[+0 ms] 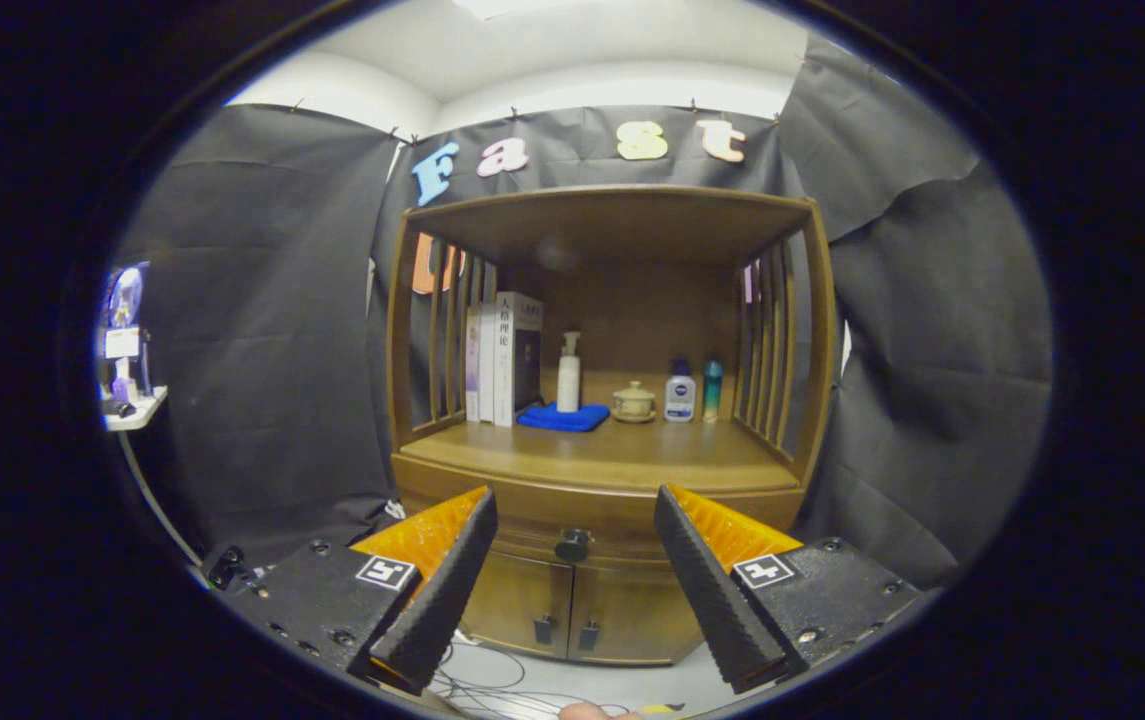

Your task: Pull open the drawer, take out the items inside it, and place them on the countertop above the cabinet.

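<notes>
Evidently approach stage: tool (575, 590) spread wide, holding nothing, aimed so drawer knob (573, 545) sat between fingers, just beyond tips. Drawer (532, 530) was closed under bench (602, 462); contents hidden. Far back: books (502, 357), bottles.

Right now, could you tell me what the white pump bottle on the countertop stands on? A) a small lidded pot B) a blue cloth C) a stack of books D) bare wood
B: the pump bottle stands upright on the blue cloth, right of the books; the open tool is apart, framing the drawer knob.
</notes>
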The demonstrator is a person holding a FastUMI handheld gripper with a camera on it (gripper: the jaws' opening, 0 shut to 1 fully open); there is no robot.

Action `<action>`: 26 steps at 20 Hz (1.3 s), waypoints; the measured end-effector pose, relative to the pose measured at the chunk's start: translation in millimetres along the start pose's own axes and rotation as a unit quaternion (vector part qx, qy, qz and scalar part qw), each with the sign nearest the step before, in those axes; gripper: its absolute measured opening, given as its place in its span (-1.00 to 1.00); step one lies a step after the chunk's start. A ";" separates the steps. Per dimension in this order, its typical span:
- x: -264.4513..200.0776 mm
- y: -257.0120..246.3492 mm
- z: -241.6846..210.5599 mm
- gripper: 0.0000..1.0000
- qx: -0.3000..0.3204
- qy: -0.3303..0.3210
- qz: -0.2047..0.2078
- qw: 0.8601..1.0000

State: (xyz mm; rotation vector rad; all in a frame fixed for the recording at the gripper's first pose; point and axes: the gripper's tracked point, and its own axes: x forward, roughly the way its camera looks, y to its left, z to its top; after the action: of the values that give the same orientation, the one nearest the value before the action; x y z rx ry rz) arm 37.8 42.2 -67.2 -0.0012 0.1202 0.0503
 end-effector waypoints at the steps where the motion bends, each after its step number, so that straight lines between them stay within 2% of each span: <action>1: 6.1 0.3 -4.9 1.00 0.002 0.005 0.000 1.000; 8: 40.6 14.1 -53.2 1.00 0.014 0.038 0.008 0.999; 16: 94.0 14.7 -100.3 1.00 0.030 0.065 -0.010 0.997; 21: 135.8 6.7 -123.9 1.00 0.017 0.077 -0.031 0.996; 23: 148.8 1.1 -124.1 0.97 0.024 0.073 -0.042 0.996; 26: 157.7 -8.7 -123.0 0.76 0.031 0.061 -0.060 0.996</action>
State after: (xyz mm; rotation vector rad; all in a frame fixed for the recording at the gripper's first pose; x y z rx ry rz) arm 179.9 40.9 -208.2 0.0504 0.2429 -0.0746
